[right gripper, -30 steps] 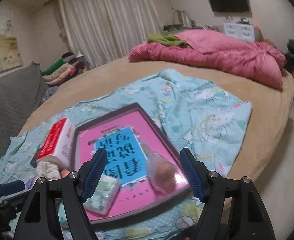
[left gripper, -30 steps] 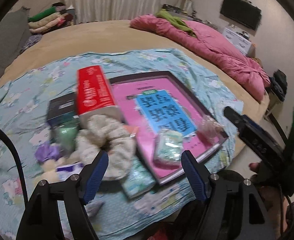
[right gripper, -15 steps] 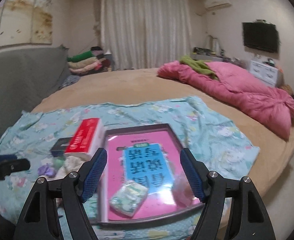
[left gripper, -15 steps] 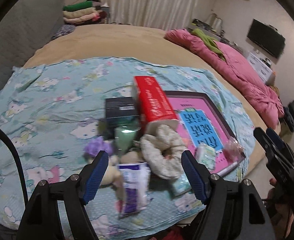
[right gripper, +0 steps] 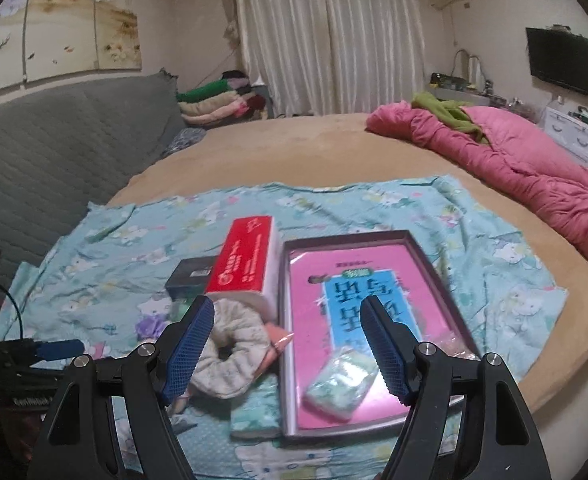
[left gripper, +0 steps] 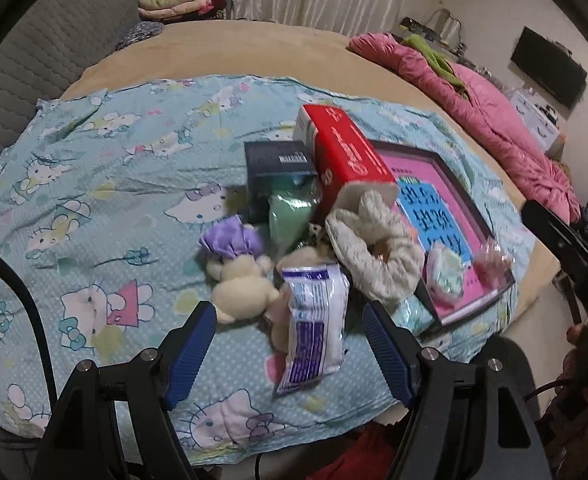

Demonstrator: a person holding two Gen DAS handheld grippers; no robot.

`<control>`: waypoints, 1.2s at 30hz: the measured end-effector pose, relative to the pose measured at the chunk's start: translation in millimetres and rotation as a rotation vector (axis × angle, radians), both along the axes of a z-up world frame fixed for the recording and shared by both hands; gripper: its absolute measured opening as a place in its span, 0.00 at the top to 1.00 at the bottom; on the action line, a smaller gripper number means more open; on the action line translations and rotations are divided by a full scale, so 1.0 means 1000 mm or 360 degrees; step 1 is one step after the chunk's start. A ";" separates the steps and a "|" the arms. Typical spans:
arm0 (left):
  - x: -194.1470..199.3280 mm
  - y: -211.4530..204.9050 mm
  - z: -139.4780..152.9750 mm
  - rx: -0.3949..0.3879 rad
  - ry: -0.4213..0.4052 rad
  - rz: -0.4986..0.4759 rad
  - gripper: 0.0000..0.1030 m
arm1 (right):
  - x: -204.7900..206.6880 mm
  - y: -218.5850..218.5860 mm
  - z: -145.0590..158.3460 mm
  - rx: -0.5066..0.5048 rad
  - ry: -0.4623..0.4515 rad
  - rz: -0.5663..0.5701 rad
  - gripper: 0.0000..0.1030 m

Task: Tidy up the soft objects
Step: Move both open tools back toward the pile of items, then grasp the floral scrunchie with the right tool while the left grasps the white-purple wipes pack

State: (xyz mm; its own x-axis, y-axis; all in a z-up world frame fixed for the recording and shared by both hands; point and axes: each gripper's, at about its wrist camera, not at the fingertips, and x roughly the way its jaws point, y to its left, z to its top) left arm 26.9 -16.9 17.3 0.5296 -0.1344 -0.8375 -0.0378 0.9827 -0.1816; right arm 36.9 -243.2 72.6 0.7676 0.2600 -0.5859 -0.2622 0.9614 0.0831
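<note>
A heap of soft things lies on the blue cartoon-print sheet (left gripper: 94, 168): a cream knitted ring (left gripper: 373, 252), a cream plush toy (left gripper: 242, 288) with a purple frill, a green pouch (left gripper: 290, 212) and a white and purple packet (left gripper: 313, 320). A shallow tray (right gripper: 425, 256) with a pink liner holds a small green-patterned pack (right gripper: 341, 380) and a clear bag (left gripper: 491, 262). My left gripper (left gripper: 290, 344) hangs open over the white and purple packet with nothing between its fingers. My right gripper (right gripper: 288, 340) hangs open above the tray's left side and the knitted ring (right gripper: 230, 352), empty too.
A red box (left gripper: 345, 156) and a dark box (left gripper: 278, 172) lie behind the heap. A flat green-patterned pack (right gripper: 254, 408) sits left of the tray's near corner. A pink duvet (right gripper: 513, 164) lies on the bed's right side; folded towels (right gripper: 218, 100) are stacked at the back.
Both views have swung left. The heap now sits centred under the left gripper, where the tray was before. The right view now takes in the red box and knitted ring. Neither gripper's opening changed.
</note>
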 end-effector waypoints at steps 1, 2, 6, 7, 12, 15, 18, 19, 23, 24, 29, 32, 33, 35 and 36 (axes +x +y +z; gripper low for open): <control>-0.001 -0.003 -0.003 0.0003 0.0007 -0.0010 0.27 | -0.001 0.004 -0.003 -0.0023 0.0005 0.0007 0.25; -0.001 -0.005 -0.005 0.0004 0.0015 -0.0030 0.27 | -0.002 0.006 -0.005 -0.0028 0.0014 0.0015 0.25; 0.000 -0.014 -0.020 0.0024 0.0077 -0.0067 0.27 | -0.004 0.013 -0.021 -0.0044 0.0078 0.0059 0.25; 0.000 -0.016 -0.023 0.0023 0.0091 -0.0069 0.27 | -0.004 0.014 -0.024 -0.0045 0.0088 0.0068 0.25; 0.003 -0.023 -0.040 0.0043 0.0145 -0.0080 0.27 | 0.005 0.019 -0.043 -0.0040 0.0173 0.0108 0.25; 0.005 -0.025 -0.049 0.0036 0.0151 -0.0064 0.27 | 0.015 0.025 -0.054 -0.0059 0.0208 0.0144 0.25; 0.007 -0.026 -0.058 0.0039 0.0163 -0.0057 0.28 | 0.022 0.033 -0.063 -0.0061 0.0235 0.0211 0.25; 0.008 -0.025 -0.060 0.0032 0.0165 -0.0058 0.28 | 0.024 0.036 -0.065 -0.0055 0.0245 0.0240 0.25; 0.011 -0.023 -0.067 0.0001 0.0170 -0.0047 0.32 | 0.030 0.052 -0.073 -0.0077 0.0263 0.0343 0.25; 0.011 -0.022 -0.069 -0.0005 0.0167 -0.0043 0.34 | 0.032 0.056 -0.076 -0.0094 0.0269 0.0359 0.25; 0.014 -0.021 -0.072 -0.0012 0.0149 -0.0049 0.43 | 0.050 0.069 -0.091 -0.0145 0.0322 0.0354 0.25; 0.014 -0.021 -0.074 -0.0040 0.0147 -0.0069 0.51 | 0.063 0.075 -0.097 -0.0139 0.0350 0.0322 0.22; 0.015 -0.021 -0.075 -0.0046 0.0148 -0.0076 0.54 | 0.065 0.076 -0.098 -0.0135 0.0352 0.0321 0.22; 0.016 -0.021 -0.076 -0.0071 0.0152 -0.0089 0.59 | 0.069 0.081 -0.101 -0.0135 0.0356 0.0332 0.21; 0.016 -0.021 -0.077 -0.0077 0.0154 -0.0090 0.59 | 0.071 0.084 -0.104 -0.0153 0.0357 0.0326 0.21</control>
State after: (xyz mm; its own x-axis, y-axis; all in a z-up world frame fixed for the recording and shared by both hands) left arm 42.4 -38.2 -59.6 0.4370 -0.2033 -0.8762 -0.0020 0.9739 -0.2270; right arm 108.2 -159.7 -31.0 0.5536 0.3313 -0.7641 -0.4367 0.8967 0.0724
